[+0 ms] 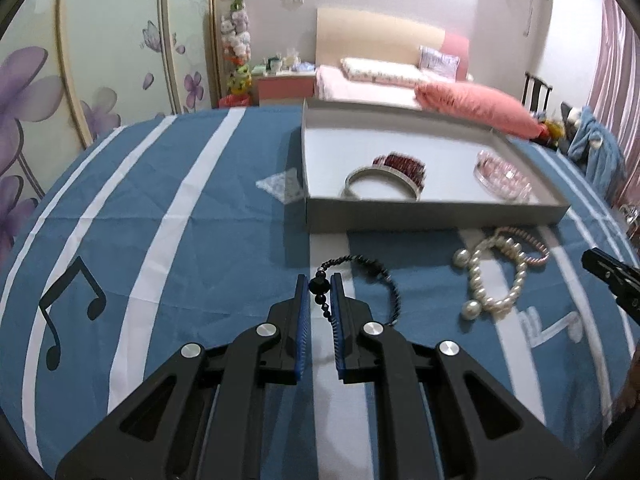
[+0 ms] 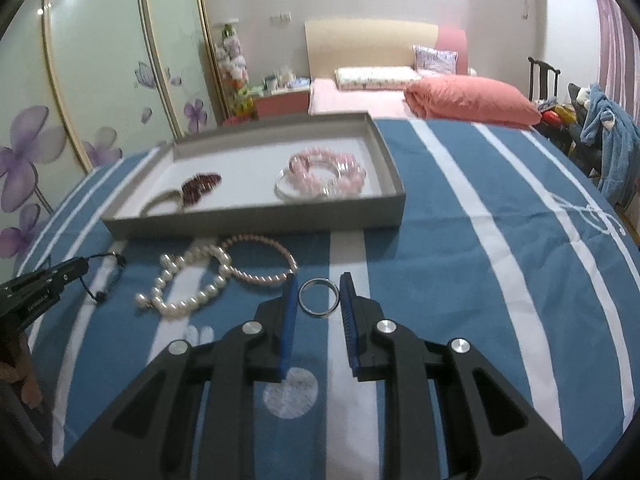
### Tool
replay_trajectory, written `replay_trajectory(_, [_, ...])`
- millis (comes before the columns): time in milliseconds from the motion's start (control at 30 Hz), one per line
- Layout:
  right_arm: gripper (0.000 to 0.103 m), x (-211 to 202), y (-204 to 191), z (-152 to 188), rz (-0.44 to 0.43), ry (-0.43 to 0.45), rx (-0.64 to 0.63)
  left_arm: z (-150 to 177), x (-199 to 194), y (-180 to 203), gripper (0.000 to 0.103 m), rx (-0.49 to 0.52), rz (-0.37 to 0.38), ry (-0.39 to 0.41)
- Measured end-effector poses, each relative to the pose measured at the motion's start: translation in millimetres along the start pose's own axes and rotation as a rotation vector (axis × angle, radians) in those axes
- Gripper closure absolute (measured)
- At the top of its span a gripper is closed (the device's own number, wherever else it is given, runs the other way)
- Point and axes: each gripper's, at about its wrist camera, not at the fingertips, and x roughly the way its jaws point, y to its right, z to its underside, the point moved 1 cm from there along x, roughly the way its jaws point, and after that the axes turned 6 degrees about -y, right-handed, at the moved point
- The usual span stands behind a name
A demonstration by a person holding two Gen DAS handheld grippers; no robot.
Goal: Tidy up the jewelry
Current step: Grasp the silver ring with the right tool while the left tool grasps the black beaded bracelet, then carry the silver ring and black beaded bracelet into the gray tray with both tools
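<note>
Glossy metal ring (image 2: 319,297), matt cardboard tray (image 2: 256,216) (striped cloth (image 2: 460,260) beneath)

Domestic bedroom: a bed (image 2: 352,96) with padded headboard (image 2: 360,42) and pink pillow (image 2: 472,104), a flower-patterned sliding wardrobe (image 2: 80,92), a cluttered nightstand (image 2: 282,102), and pink curtains (image 1: 616,52) at right.
</note>
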Motion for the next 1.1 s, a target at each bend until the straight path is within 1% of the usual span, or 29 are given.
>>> replay_trajectory(133, [0.081, -12, -9, -2, -0.01, 0.057, -0.009, -1, -13, 5, 0.091, -0.002, 0.014, 0.058])
replay_trajectory(333, [0.081, -25, -19, -6, -0.014, 0.13, -0.026, -2, -33, 15, 0.091, 0.018, 0.006, 0.154])
replay_trajectory(533, [0.081, -42, -29, -8, -0.009, 0.213, -0.049, -3, -46, 25, 0.091, 0.042, 0.001, 0.215])
replay_trajectory(667, [0.081, -55, -35, -12, 0.002, 0.282, -0.061, -4, -57, 35, 0.091, 0.065, -0.008, 0.273])
replay_trajectory(800, [0.081, -70, -39, -16, 0.014, 0.363, -0.067, -7, -72, 46, 0.091, 0.087, -0.017, 0.352])
replay_trajectory(900, [0.081, -79, -43, -20, 0.022, 0.418, -0.073, -10, -79, 53, 0.091, 0.099, -0.009, 0.4])
replay_trajectory(1100, [0.081, -84, -47, -26, 0.013, 0.454, -0.072, -15, -81, 63, 0.091, 0.105, 0.014, 0.426])
